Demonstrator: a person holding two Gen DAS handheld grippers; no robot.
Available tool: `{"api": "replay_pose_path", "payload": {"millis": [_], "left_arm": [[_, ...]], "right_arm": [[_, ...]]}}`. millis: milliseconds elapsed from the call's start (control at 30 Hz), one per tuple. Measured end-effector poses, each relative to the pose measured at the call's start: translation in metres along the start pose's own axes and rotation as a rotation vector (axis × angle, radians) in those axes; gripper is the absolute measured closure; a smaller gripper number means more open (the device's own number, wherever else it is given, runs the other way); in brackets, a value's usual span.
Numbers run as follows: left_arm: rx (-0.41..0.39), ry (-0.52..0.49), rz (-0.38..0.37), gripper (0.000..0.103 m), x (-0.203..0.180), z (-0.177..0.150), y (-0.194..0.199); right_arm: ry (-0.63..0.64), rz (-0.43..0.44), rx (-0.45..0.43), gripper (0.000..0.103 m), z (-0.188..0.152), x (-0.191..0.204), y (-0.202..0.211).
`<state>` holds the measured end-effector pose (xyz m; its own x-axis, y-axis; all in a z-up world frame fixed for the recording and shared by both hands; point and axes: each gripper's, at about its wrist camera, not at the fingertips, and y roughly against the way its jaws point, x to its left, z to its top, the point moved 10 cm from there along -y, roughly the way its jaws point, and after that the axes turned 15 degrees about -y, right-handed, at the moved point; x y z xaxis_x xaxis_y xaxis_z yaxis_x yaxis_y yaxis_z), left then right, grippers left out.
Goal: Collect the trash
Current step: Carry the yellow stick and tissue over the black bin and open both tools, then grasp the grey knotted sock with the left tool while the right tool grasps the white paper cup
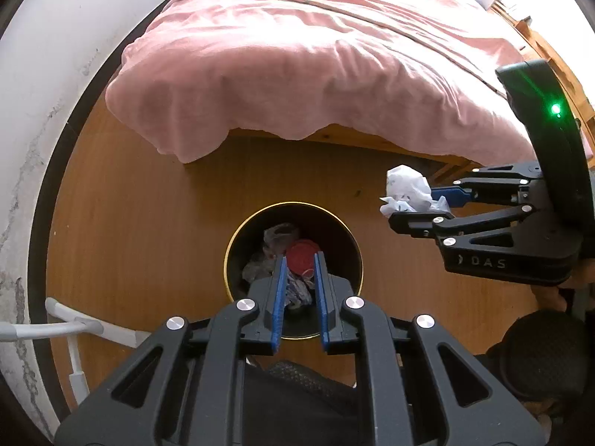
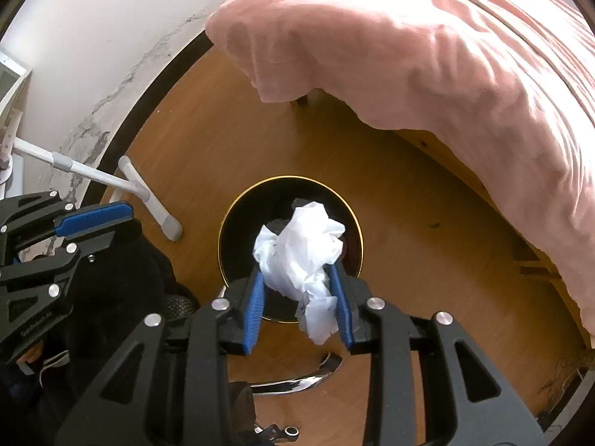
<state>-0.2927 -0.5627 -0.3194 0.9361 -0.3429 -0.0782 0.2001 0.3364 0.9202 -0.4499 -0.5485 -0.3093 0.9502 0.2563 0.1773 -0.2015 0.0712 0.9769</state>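
While its blue pads sit nearly together with nothing between them, the left gripper [image 1: 299, 260] points steeply down at the mouth of a round black bin [image 1: 225, 260] with a thin gold rim. Its claw is narrow and empty. The right gripper [image 2: 297, 267] also points down, and its pads are clamped on a crumpled white plastic wad [image 2: 301, 245]. The wad touches both pads, bulges out past the fingertips and trails a loose end back between the fingers.

From the right wrist view the wad lines up with the bin's opening. From the left wrist view the same wad shows off to the right of the bin, so how squarely it hangs over the mouth cannot be told.

Inside the bin lie a red round piece [image 1: 303, 256] and some crumpled clear plastic [image 1: 277, 236], with more scrunched scraps beside them. The bin stands on a brown wooden floor [image 2: 193, 119]. Near it, toward the wall, rests the white and grey foot of a rack [image 2: 148, 193], and a curved chrome leg [image 2: 297, 383] shows just below the right gripper's fingers.

Beyond the bin stands a bed with a wooden frame [image 1: 334, 135], and a rumpled pink duvet [image 1: 297, 55] hangs over its edge. A white wall [image 1: 55, 55] with cracked, flaking paint runs along the far left.
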Motion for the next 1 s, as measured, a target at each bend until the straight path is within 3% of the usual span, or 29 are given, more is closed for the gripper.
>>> {"api": "replay_pose_path", "payload": {"millis": [33, 100, 333, 367, 400, 433, 467, 567, 667, 767, 867, 1000], "left_arm": [[-0.002, 0.000, 0.002, 0.090, 0.001, 0.000, 0.002], [-0.006, 0.009, 0.010, 0.090, 0.005, -0.001, 0.005], [-0.029, 0.030, 0.016, 0.088, 0.014, -0.005, 0.020], [-0.031, 0.034, 0.018, 0.085, 0.015, -0.004, 0.023], [-0.036, 0.037, 0.020, 0.071, 0.016, -0.004, 0.028], [-0.045, 0.041, 0.025, 0.047, 0.017, -0.004, 0.034], [-0.060, 0.044, 0.033, 0.033, 0.018, -0.003, 0.040], [-0.105, 0.034, 0.068, 0.032, 0.022, -0.002, 0.069], [-0.145, 0.032, 0.120, 0.023, 0.032, -0.007, 0.106], [-0.184, 0.051, 0.219, 0.014, 0.052, -0.020, 0.151], [-0.224, 0.104, 0.319, 0.011, 0.078, -0.044, 0.201], [-0.248, 0.259, 0.449, 0.011, 0.125, -0.108, 0.267]], "right_arm": [[0.003, -0.003, -0.003, 0.063, 0.000, 0.001, 0.000], [0.015, -0.004, -0.020, 0.042, 0.002, 0.005, 0.002], [0.033, -0.014, -0.078, 0.042, 0.013, 0.015, 0.013], [0.033, -0.015, -0.091, 0.042, 0.016, 0.017, 0.015], [0.030, -0.023, -0.118, 0.041, 0.020, 0.018, 0.022], [0.033, -0.032, -0.151, 0.040, 0.025, 0.020, 0.032], [0.041, -0.051, -0.189, 0.039, 0.029, 0.022, 0.042], [0.070, -0.076, -0.284, 0.039, 0.041, 0.038, 0.073], [0.113, -0.042, -0.374, 0.038, 0.053, 0.075, 0.107], [0.208, 0.017, -0.466, 0.030, 0.059, 0.142, 0.141], [0.317, 0.131, -0.474, 0.029, 0.057, 0.224, 0.158], [0.488, 0.271, -0.437, 0.029, 0.038, 0.333, 0.168]]}}
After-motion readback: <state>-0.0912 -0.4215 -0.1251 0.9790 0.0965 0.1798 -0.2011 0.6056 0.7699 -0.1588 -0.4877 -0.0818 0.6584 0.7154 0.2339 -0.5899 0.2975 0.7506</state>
